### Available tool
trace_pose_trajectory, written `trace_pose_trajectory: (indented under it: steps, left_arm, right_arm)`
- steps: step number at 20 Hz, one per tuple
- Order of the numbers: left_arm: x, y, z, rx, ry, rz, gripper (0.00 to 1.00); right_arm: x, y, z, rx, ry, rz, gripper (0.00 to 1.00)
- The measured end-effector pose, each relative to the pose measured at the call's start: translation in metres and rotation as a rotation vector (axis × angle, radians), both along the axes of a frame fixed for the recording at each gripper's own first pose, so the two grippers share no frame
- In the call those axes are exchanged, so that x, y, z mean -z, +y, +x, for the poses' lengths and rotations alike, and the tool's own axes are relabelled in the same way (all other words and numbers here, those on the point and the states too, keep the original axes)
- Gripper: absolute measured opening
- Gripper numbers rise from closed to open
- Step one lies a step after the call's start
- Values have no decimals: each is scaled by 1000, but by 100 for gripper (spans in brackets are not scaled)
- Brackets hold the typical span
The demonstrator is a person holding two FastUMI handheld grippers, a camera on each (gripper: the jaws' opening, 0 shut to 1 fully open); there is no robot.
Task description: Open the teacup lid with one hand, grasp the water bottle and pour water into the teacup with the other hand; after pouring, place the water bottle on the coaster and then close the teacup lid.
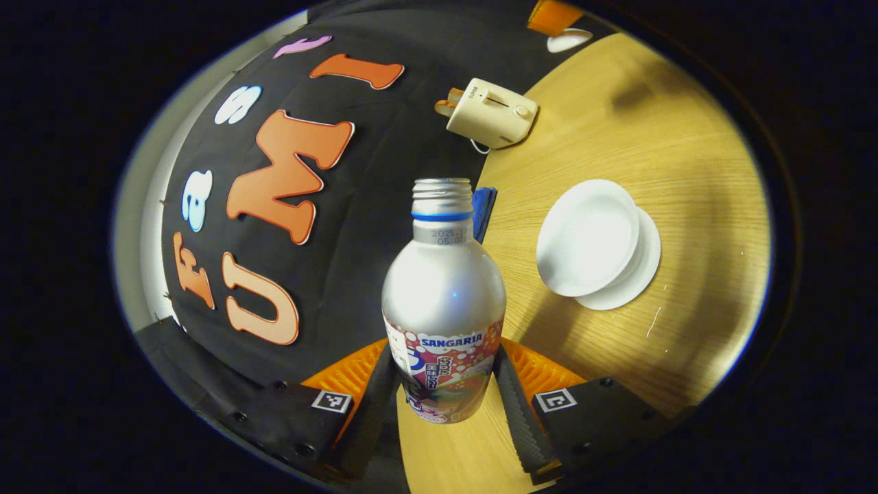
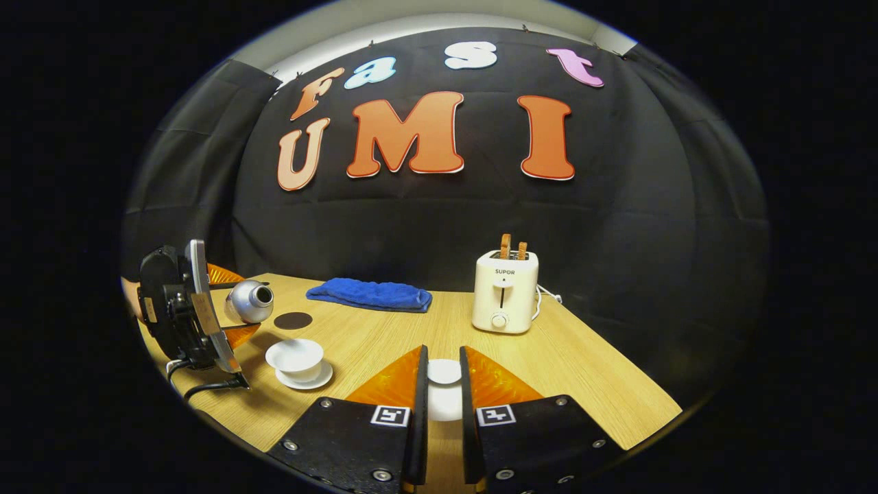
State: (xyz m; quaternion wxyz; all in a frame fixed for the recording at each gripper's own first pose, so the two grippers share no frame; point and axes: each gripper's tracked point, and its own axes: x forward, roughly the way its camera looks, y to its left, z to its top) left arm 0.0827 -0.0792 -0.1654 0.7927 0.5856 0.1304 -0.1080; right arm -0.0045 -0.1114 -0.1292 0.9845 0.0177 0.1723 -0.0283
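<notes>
The silver water bottle (image 1: 443, 288), uncapped, sits between the fingers of my left gripper (image 1: 446, 360), which is shut on its lower body. In the right gripper view that left gripper (image 2: 182, 309) holds the bottle (image 2: 250, 302) tipped on its side, mouth facing right, above and behind the teacup. The white teacup (image 1: 587, 237) (image 2: 295, 355) stands uncovered on its saucer (image 2: 317, 377). My right gripper (image 2: 444, 353) is shut on the white teacup lid (image 2: 444, 372), held above the table. A dark round coaster (image 2: 293, 320) lies behind the cup.
A cream toaster (image 2: 504, 293) (image 1: 492, 113) with toast in it stands at the back of the wooden table (image 2: 590, 370). A folded blue cloth (image 2: 370, 295) lies near the back wall, left of the toaster. The table's right edge runs close by the toaster.
</notes>
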Motion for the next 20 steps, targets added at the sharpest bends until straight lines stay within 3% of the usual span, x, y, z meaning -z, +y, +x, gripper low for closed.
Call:
trace_pose_trajectory:
  steps: [1, 7, 15, 17, 19, 20]
  left_arm:
    - [-5, 3, 1, 6, -26, 48, 87]
    - [-8, 11, 7, 82, -45, 246, 78]
    - [-27, 12, 17, 168, -103, 471, 86]
    - [-34, 12, 21, 192, -136, 530, 79]
    - [-38, 9, 23, 209, -151, 560, 82]
    - [-39, 8, 23, 216, -161, 576, 79]
  right_arm:
    - [0, -2, 0, 2, 0, 0, 21]
    - [-6, -7, -4, -4, -10, -21, 22]
    - [-16, -11, -8, -13, -31, -54, 22]
    - [-16, -13, -8, -15, -29, -57, 22]
    - [-15, -13, -8, -16, -26, -55, 21]
    - [-15, -13, -8, -14, -27, -56, 21]
